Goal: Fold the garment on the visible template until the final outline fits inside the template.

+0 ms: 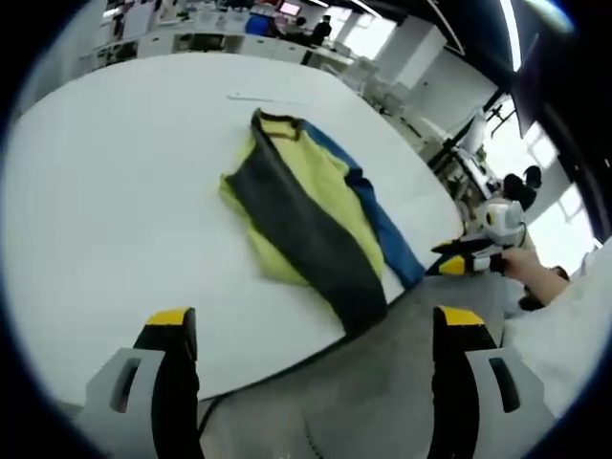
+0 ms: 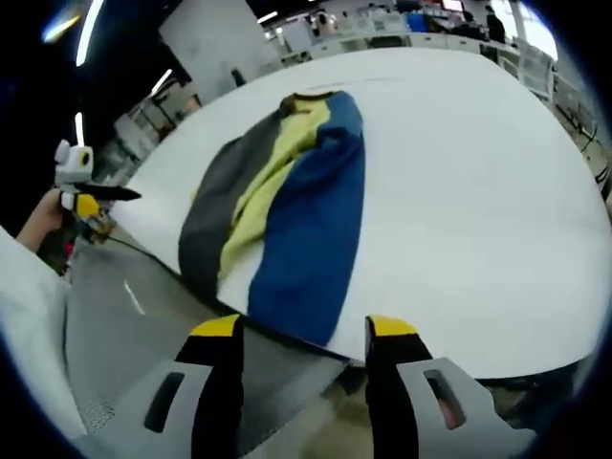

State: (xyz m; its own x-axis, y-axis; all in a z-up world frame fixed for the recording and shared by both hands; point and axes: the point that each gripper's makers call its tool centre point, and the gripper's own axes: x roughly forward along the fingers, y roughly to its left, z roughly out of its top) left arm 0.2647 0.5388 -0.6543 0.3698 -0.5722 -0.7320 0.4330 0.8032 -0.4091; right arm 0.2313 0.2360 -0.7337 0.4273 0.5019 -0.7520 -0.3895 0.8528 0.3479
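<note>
Your left gripper (image 1: 311,335) and right gripper (image 2: 300,339) both hover with jaws apart, holding nothing. The garment (image 1: 306,215) lies bunched on the white template (image 1: 115,191), its lower end at 5 o'clock in the left gripper view, at the template's edge over the grey tabletop (image 1: 382,392). Pinch several layers together there and the fold may skew, leaving the outline spilling past the template.

Open tabletop (image 1: 115,191) round garment (image 1: 306,215)
</note>
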